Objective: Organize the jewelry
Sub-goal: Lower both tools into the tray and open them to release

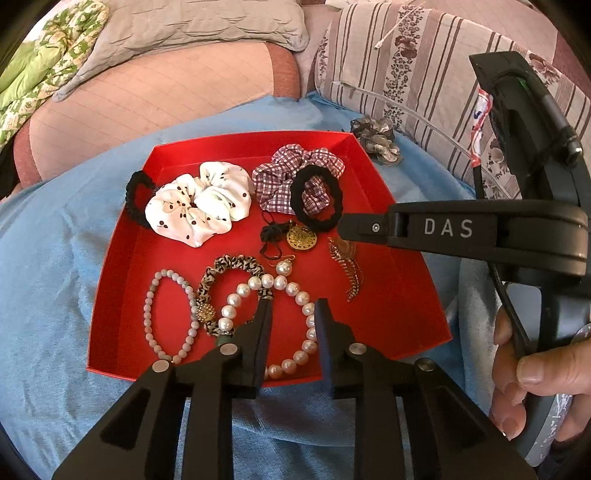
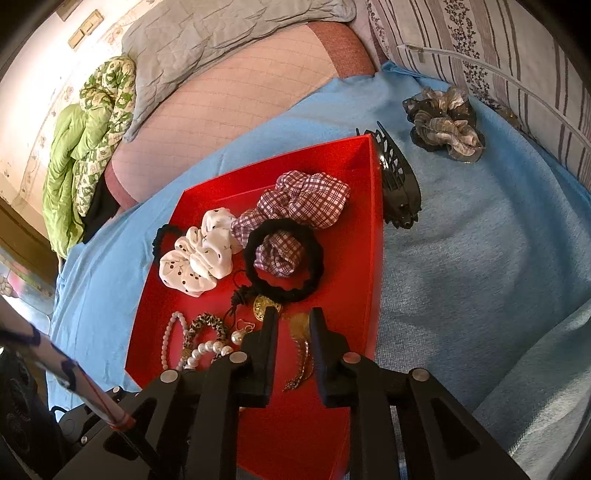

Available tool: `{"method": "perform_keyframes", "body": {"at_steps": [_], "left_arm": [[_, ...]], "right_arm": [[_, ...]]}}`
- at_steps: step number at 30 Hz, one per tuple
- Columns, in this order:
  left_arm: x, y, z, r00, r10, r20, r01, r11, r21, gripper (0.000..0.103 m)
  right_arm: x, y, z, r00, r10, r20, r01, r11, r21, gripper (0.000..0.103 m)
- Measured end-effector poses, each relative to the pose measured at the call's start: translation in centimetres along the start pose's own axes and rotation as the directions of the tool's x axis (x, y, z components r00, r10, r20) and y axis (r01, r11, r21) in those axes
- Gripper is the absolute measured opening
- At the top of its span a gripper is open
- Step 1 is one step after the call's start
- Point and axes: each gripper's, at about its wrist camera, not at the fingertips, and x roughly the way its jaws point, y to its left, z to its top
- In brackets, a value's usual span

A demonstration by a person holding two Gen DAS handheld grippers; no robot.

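Observation:
A red tray lies on a blue blanket. It holds a white dotted scrunchie, a plaid scrunchie, a black hair tie, a gold pendant, a gold feather piece, a leopard band, a pale bead bracelet and a pearl bracelet. My left gripper is open and empty over the pearl bracelet. My right gripper is open and empty above the feather piece.
A grey-brown scrunchie and a black claw clip lie on the blue blanket right of the tray. Pillows, a striped cushion and a green quilt lie behind.

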Motion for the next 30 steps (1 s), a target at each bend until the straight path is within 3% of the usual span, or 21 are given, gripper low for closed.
{"method": "perform_keyframes", "body": {"at_steps": [23, 30], "left_arm": [[-0.6, 1.1, 0.2, 0.999, 0.035, 0.022, -0.034, 0.999, -0.023, 0.049], [-0.8, 1.3, 0.3, 0.998, 0.047, 0.035, -0.046, 0.999, -0.029, 0.057]], "right_arm": [[-0.4, 0.4, 0.1, 1.000, 0.018, 0.014, -0.018, 1.000, 0.003, 0.030], [-0.5, 0.3, 0.2, 1.000, 0.014, 0.019, -0.014, 1.000, 0.006, 0.039]]}}
